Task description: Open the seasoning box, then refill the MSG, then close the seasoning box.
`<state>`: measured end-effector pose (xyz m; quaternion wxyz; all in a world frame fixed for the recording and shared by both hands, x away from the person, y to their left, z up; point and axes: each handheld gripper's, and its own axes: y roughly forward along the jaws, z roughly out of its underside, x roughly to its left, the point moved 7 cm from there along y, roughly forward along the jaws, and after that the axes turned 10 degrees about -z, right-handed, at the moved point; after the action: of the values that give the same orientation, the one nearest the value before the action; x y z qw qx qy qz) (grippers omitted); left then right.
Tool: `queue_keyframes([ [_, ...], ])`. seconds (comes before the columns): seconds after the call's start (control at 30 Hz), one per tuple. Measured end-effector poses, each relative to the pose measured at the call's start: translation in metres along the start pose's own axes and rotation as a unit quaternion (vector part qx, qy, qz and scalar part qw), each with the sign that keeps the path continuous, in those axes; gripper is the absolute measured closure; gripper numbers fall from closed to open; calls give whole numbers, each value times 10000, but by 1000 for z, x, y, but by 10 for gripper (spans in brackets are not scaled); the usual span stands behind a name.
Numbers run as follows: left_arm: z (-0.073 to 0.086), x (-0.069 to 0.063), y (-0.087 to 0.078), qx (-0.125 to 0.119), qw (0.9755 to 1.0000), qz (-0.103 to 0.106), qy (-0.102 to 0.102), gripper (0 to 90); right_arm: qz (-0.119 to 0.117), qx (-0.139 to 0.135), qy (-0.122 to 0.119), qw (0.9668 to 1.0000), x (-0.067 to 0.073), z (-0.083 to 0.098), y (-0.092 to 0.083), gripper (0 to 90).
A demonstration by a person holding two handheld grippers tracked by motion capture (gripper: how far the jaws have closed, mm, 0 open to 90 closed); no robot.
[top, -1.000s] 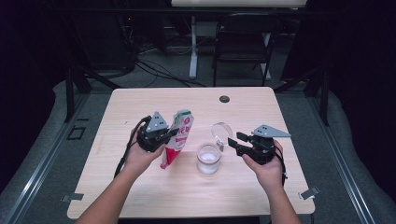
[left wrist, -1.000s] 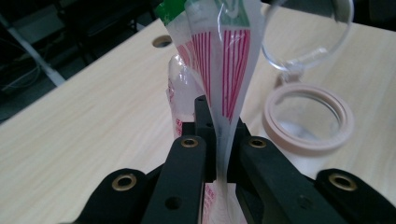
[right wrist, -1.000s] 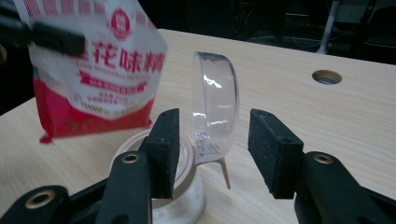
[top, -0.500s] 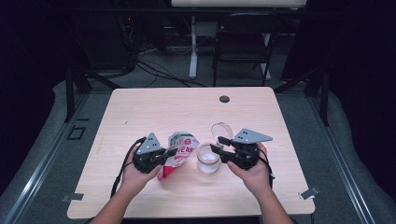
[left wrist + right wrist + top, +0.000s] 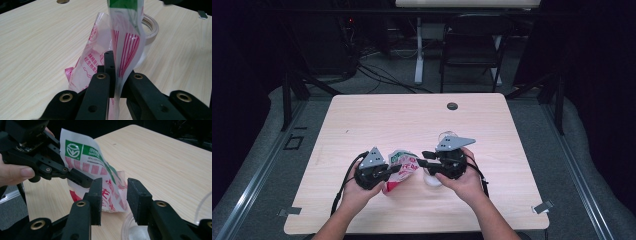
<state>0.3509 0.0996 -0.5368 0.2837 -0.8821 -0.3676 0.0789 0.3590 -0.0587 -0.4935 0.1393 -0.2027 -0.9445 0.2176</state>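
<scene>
One red-white packet (image 5: 100,170) w/ green logo, left hand-held gripper (image 5: 116,75) pinching it, right hand-held gripper (image 5: 113,195) closing, spread.

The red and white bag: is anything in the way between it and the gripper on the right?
Nothing visible is. The right gripper points at the bag with only open air in between; its jaws have just been closing, with nothing between them. The left gripper pinches the bag from the other side.

The clear container (image 5: 432,179) is being largely hidden by the right gripper (image 5: 424,159) in the high view; the packet (image 5: 125,42) is being cut off by the top edge in the left gripper view.
</scene>
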Motion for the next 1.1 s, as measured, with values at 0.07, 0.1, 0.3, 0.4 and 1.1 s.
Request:
queue_keyframes([
  [0.07, 2, -2, 0, 3, 10000, 19, -51, 900, -37, 157, -23, 9999, 1, 4, 8, 669],
  [0.1, 2, -2, 0, -5, 10000, 18, -40, 900, -39, 216, -63, 9997, 1, 6, 11, 677],
  [0.3, 5, -3, -1, -52, 10000, 17, -63, 900, 38, 459, -180, 9988, -2, 14, 27, 704],
  [0.4, 7, -3, -2, -88, 9999, 17, -93, 898, 3, 501, -168, 9986, -3, 15, 31, 742],
  [1.1, 32, -1, 13, -274, 9974, -561, -361, 415, -337, 642, -11, 9974, -4, 14, 38, 900],
])
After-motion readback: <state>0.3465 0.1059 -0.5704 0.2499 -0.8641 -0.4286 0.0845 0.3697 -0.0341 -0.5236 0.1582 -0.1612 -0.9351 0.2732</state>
